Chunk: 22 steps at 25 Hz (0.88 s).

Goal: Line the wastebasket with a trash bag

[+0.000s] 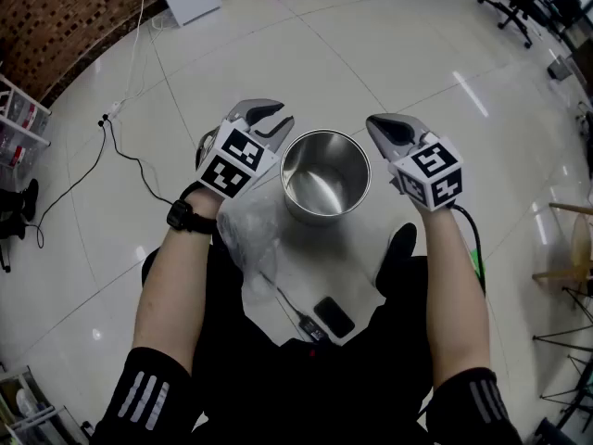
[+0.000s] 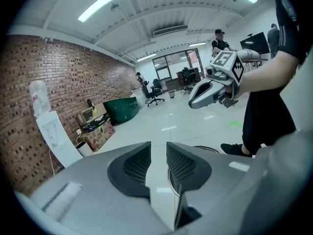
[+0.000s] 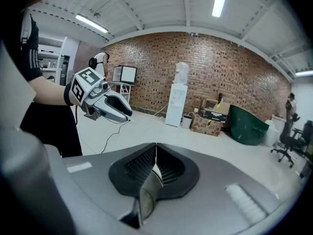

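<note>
The wastebasket (image 1: pixel 320 213) stands unlined on the floor, mid-scene, between your grippers. The bag (image 1: pixel 248 235) lies crumpled just near-left of it, under your left wrist. Your left gripper (image 1: pixel 283 119) is narrowly apart and empty, and your right gripper (image 1: pixel 375 126) is closed on nothing. Open both, pinch opposite edges of the bag's mouth, and spread it before you reach the rim.

Bright, even light from ceiling strip lights (image 2: pixel 105 2) floods the room, streaking glare across the glossy white floor (image 1: pixel 398 54) and gleaming inside the steel wastebasket (image 1: pixel 320 188). Shadows are faint and soft. Both gripper views bow strongly, curving the brick wall (image 3: pixel 195 67), and fade to black at their rounded corners.
</note>
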Available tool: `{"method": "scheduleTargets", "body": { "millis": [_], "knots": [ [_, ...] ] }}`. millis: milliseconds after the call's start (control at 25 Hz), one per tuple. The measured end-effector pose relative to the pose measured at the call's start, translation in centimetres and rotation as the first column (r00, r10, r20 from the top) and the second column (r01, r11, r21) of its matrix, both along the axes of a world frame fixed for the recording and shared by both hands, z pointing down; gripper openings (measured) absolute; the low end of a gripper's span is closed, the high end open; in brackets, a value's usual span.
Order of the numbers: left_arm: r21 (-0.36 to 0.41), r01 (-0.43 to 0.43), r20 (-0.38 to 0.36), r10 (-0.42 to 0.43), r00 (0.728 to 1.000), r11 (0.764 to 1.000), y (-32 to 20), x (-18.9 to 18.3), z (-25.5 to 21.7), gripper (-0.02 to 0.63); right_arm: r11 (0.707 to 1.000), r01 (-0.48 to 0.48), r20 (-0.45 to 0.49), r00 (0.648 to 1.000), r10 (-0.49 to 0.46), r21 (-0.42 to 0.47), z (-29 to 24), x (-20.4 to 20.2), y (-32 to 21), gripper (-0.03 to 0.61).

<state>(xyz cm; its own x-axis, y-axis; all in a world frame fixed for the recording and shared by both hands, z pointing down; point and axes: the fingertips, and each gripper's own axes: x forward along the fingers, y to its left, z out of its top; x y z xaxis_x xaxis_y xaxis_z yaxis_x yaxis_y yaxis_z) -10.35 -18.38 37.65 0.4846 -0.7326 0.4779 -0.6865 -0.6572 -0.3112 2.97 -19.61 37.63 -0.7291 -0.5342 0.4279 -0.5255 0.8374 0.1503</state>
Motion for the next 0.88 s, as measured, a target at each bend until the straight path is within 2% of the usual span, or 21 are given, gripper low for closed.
{"method": "scheduleTargets", "body": {
  "millis": [120,400,720,880],
  "knots": [
    [0.009,0.004,-0.009,-0.004,1.000,1.000,-0.1,-0.3,-0.7,0.092,0.999,0.049,-0.032,0.998,-0.048,0.022,0.1,-1.3,0.7,0.021],
    [0.028,0.024,-0.027,-0.023,0.999,0.999,0.5,-2.2,-1.7,0.092,0.983,0.175,-0.125,0.978,-0.168,0.046,2.3,-5.3,3.3,0.110],
    [0.042,0.067,-0.066,-0.064,0.996,0.997,1.2,-5.6,-3.0,0.093,0.946,0.321,-0.214,0.927,-0.307,0.035,4.9,-10.7,6.9,0.196],
    [0.049,0.088,-0.090,-0.084,0.992,0.995,1.5,-7.0,-3.7,0.092,0.916,0.402,-0.231,0.891,-0.390,0.003,6.7,-14.4,9.4,0.222]
  ]
}}
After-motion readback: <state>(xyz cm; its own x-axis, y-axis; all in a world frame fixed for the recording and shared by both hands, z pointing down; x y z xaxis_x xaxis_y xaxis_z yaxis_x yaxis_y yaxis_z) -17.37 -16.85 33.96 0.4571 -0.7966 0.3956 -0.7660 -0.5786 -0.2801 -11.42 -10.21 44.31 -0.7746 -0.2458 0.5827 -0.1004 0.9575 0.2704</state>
